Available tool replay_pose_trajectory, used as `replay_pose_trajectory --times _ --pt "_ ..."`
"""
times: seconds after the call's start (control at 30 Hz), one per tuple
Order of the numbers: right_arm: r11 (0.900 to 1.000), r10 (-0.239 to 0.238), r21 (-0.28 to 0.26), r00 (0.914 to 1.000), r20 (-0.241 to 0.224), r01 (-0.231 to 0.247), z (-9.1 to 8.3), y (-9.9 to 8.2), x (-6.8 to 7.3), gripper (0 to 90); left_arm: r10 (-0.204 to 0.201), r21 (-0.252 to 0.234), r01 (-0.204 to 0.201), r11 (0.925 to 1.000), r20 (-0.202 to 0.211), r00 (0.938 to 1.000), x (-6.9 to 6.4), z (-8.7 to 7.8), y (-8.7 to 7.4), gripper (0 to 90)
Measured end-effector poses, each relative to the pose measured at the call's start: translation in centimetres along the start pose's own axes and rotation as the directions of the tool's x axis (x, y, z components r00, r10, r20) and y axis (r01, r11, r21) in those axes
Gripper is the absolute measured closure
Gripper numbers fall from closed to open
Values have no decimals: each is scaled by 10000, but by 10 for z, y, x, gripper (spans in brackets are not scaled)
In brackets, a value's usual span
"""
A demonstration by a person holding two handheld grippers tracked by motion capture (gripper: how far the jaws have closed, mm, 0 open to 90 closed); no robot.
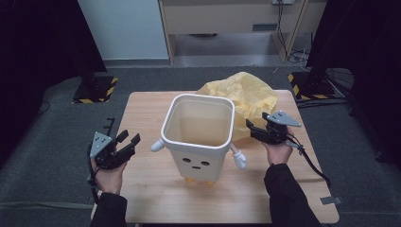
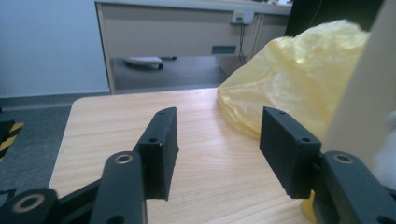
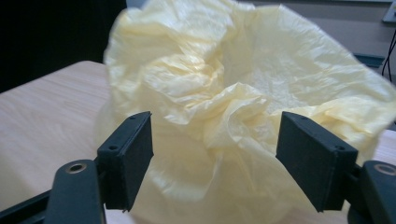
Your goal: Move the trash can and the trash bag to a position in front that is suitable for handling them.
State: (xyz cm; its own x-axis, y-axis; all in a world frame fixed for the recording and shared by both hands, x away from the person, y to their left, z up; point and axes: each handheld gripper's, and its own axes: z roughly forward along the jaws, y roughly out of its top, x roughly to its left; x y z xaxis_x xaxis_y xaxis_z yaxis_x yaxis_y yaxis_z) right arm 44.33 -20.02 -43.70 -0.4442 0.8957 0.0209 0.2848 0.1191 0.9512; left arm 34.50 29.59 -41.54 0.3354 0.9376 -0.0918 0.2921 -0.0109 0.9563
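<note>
Jaws stand apart and empty on both: right gripper faces the crumpled yellow bag behind the white bin; left gripper waits beside it on the desk; lining the bin seems wholly undone.

Evenly lit from overhead, tabletop bright, surroundings dim toward 9 and 3 o'clock. Soft shadows only, no harsh glare. Slightly soft throughout; yellow bag blurred in the right gripper view, washed pale near 12 o'clock.
</note>
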Motion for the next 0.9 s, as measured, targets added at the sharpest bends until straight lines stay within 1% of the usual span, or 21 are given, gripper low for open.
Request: replay_pose_trajectory --times 0.03,0.1,0.13,0.17,0.2,0.23,0.27,0.37,0.43,0.47,0.53,0.6,0.63,0.67,0.7,0.77,0.8,0.83,0.87,0.9 --pt "10000 28 84 10000 41 -29 8 -2 -1 301 52 69 -52 10000 -26 10000 1 3 -1 460" --pt "9996 115 256 9999 -46 -113 21 -6 -3 391 -3 219 4 9998 -13 10000 4 10 -5 453" --pt "9993 84 355 9999 -57 -82 28 -9 -4 461 -23 266 23 9996 -15 10000 4 13 -7 451" --pt "9984 27 568 9998 -193 -16 34 -12 -3 522 14 378 -13 9993 -5 10000 5 17 -8 451" --pt "9982 -76 596 9995 -292 93 39 -14 -3 565 108 489 -107 9987 -11 9999 5 20 -10 450" --pt "9982 -75 590 9986 -532 107 43 -16 -1 630 188 554 -188 9983 12 9998 5 23 -11 448" --pt "9982 -36 598 9972 -753 81 47 -17 1 675 234 556 -238 9982 86 9997 4 25 -11 447" --pt "9974 -403 545 9898 -1367 481 54 -19 9 823 347 476 -358 9982 254 9991 2 30 -11 447" --pt "9966 -670 346 9804 -1854 746 56 -16 18 869 397 378 -410 9984 336 9986 1 33 -10 447" --pt "9965 -726 242 9747 -2116 795 57 -13 22 887 420 403 -435 9982 384 9984 1 34 -9 447" --pt "9967 -791 -63 9597 -2696 804 57 -8 32 899 532 363 -548 9978 440 9976 -1 36 -7 447" --pt "9954 -951 -432 9398 -3283 857 57 -3 42 900 544 258 -557 9981 497 9973 -2 36 -5 454" --pt "9946 -1000 -624 9277 -3598 830 57 0 47 900 526 170 -535 9984 518 9973 -2 35 -3 454" --pt "9946 -1000 -624 9277 -3598 830 57 0 47 900 526 170 -535 9984 518 9973 -2 35 -3 454" --pt "9925 -1159 -808 9152 -3860 916 57 2 51 900 500 43 -503 9987 559 9972 -2 35 -1 454" --pt "9889 -1415 -1047 8824 -4487 1053 58 8 61 900 496 -118 -489 9987 610 9969 -3 35 5 456" --pt "9889 -1415 -1047 8824 -4487 1053 58 8 61 900 496 -118 -489 9987 610 9969 -3 35 5 457" --pt "9898 -1348 -1046 8750 -4651 970 58 8 61 900 503 -124 -496 9987 629 9967 -4 37 7 457" --pt "9904 -1329 -968 8735 -4683 988 58 8 60 892 578 -96 -573 9983 620 9964 -5 38 9 457" --pt "9928 -1170 -755 8930 -4346 934 57 8 56 722 637 -117 -631 9979 612 9961 -7 39 10 457"
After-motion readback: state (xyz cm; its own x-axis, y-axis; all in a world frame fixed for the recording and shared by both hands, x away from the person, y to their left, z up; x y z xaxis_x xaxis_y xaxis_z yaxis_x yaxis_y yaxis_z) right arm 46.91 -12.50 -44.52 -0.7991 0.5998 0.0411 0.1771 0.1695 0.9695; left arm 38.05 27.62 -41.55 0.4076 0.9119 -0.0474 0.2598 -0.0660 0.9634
